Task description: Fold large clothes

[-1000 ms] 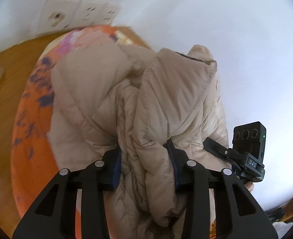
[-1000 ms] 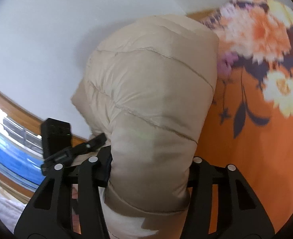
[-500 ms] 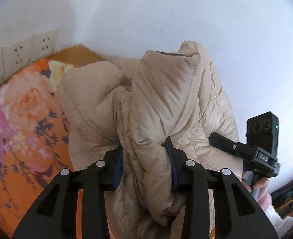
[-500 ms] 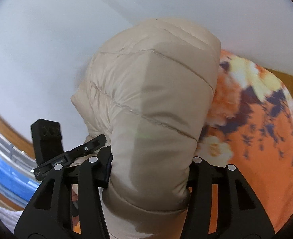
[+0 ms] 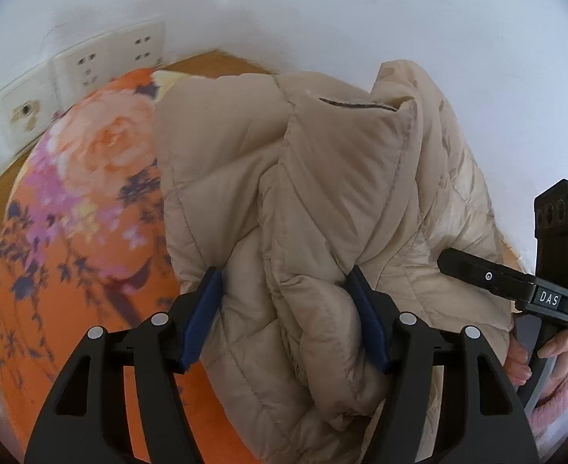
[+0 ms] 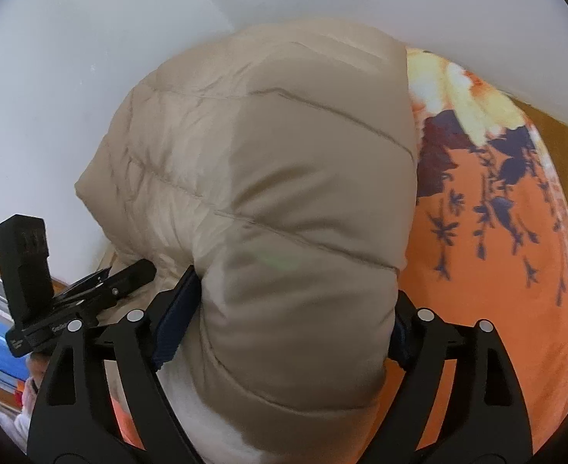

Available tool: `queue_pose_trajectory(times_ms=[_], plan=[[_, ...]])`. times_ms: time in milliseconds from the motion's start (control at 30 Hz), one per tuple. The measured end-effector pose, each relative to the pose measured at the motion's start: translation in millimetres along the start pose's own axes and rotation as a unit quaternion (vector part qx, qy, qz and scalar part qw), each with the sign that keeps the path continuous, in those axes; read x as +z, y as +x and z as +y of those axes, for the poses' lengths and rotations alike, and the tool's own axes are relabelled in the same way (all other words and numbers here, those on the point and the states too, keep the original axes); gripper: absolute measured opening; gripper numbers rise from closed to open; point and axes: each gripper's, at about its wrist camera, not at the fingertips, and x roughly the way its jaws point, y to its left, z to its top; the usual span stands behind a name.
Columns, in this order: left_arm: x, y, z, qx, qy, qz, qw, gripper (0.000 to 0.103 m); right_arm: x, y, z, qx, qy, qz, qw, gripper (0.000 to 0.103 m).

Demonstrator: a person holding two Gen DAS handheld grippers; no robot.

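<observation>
1. A puffy beige quilted jacket (image 5: 322,201) is lying bunched over an orange floral bedspread (image 5: 71,232), filling the middle and right of the left wrist view and pressing close to the white wall (image 5: 361,7) at the top of the frame.

2. The left gripper (image 5: 285,317) is reaching in from the bottom centre, and its jaws have just been opening. A thick fold of the jacket is sitting between its blue pads (image 5: 202,317); the fabric is touching both pads, but whether they are pinching it I cannot tell.

3. At the right edge of that view, the right gripper (image 5: 473,270) is poking in beside the jacket, with a person's hand (image 5: 543,359) in a pink sleeve (image 5: 562,390) wrapping around its handle.

4. In the right wrist view, the right gripper (image 6: 284,332) is straddling a rounded, stuffed bulk of the jacket (image 6: 268,193). Its jaws have also just been opening and are standing wide, the fabric bulging between them and brushing the left pad (image 6: 175,328).

5. The left gripper (image 6: 102,290) is showing at the lower left of that frame, beside the jacket.

6. A row of wall sockets (image 5: 79,77) is sitting at the upper left of the left wrist view, above a wooden bed edge (image 5: 214,60).
</observation>
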Motion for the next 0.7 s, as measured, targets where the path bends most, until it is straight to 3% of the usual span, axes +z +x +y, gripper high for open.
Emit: queue_pose_trajectory(times_ms=[300,433,533,700], plan=[[-15,-12,3,0.026,-0.017,-0.008,0.9995,0.073,0,19,10,-0.002,-0.001,0.008,1.000,0.089],[-28,-44,-5,0.040,-0.018,-0.024,0.9987,0.078,7,10,8,-0.008,0.004,0.002,1.000,0.090],[-39,-68,-7,0.052,-0.021,-0.033,0.9978,0.082,10,-14,10,-0.027,-0.007,-0.016,0.999,0.098],[-53,-104,-22,0.096,-0.019,-0.051,0.9939,0.094,-10,-60,25,-0.059,-0.022,-0.045,0.997,0.098]])
